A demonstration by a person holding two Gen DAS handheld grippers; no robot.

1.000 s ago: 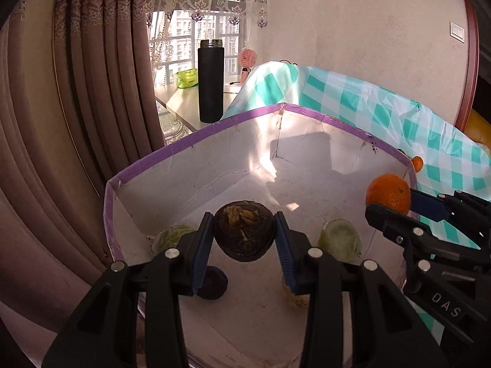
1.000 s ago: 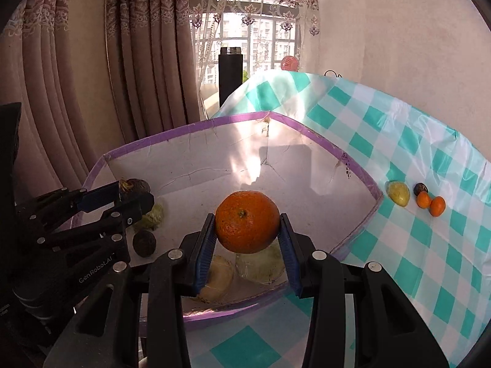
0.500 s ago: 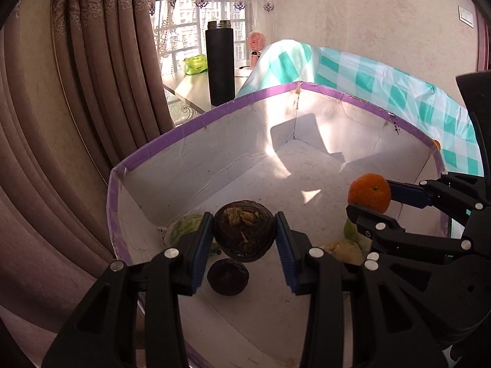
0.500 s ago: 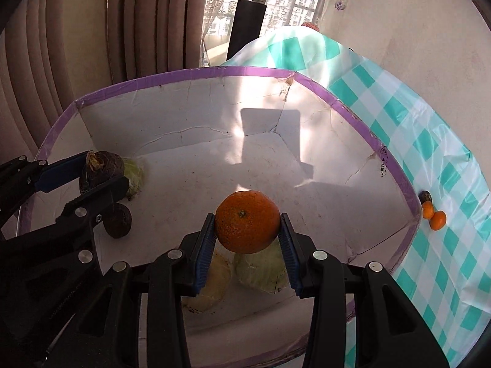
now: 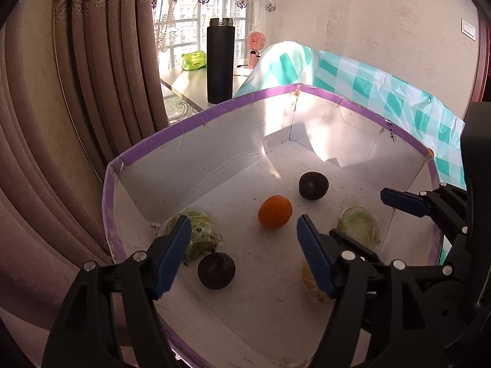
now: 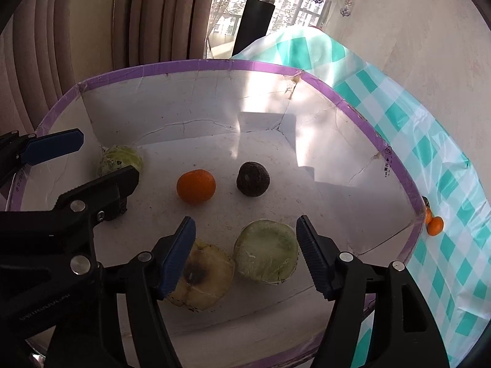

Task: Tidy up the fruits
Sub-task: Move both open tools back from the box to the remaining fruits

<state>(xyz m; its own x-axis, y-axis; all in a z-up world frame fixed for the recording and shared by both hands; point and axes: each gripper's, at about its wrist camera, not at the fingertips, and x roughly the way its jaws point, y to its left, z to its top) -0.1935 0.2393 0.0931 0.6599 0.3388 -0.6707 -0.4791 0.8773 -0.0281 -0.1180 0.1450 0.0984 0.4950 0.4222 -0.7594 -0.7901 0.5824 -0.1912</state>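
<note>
Both grippers are held over the white box [image 6: 337, 101] with jaws spread, nothing between them — left gripper [image 5: 242, 253], right gripper [image 6: 245, 253]. Nearest the right gripper, a yellow fruit [image 6: 204, 279] and a green fruit [image 6: 267, 254] are seen side by side. Farther in, the orange [image 6: 196, 186] and a dark fruit [image 6: 253, 178] are seen apart on the floor. Beyond the right rim, small oranges [image 6: 434, 224] lie on the checked cloth [image 6: 454, 165].
</note>
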